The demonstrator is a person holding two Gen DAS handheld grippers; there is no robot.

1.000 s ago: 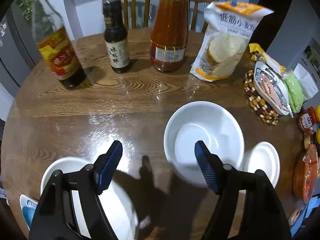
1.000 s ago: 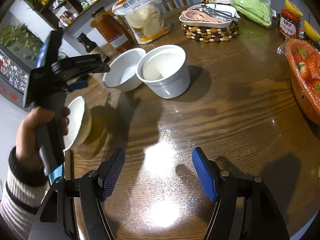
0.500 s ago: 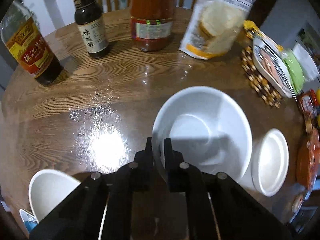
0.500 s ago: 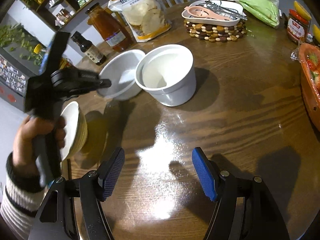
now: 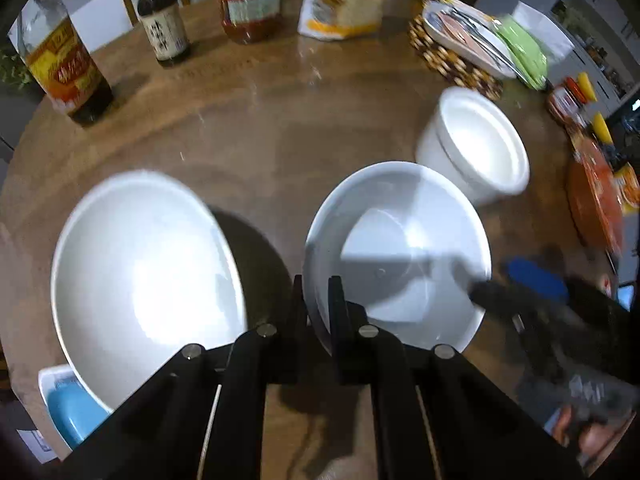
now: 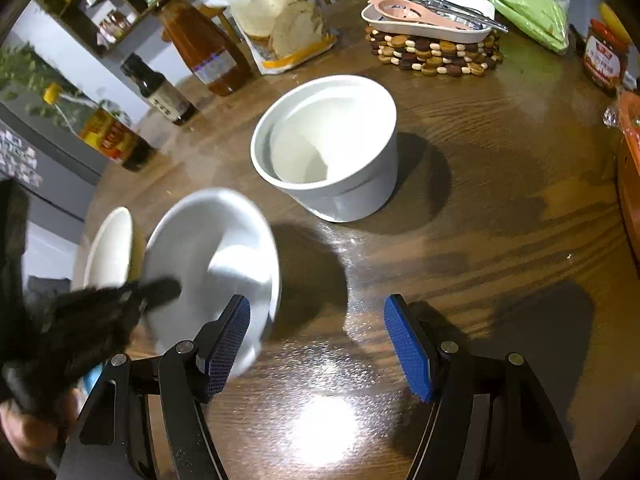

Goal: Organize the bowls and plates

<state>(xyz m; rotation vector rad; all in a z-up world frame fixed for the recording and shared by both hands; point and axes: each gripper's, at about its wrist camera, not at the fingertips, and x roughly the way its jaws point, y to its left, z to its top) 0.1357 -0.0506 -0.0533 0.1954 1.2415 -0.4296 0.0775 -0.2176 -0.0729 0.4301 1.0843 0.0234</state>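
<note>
Now L gripper [image 5: 316, 296] pinches round glossy wht bowl [image 5: 400, 240] rim.

Both wrist views look steeply down, close over table [image 5: 256, 132]; share white bowl [image 5: 400, 240].

A round wooden table [image 6: 480, 208] carries a deep white pot [image 6: 332, 152] near its middle and a wide white bowl [image 5: 140, 272] at the near edge. Along the far edge stand three bottles [image 6: 200, 48], a flour bag [image 6: 276, 16] and a beaded trivet [image 6: 436, 54] under a white tray [image 6: 424, 24]
</note>
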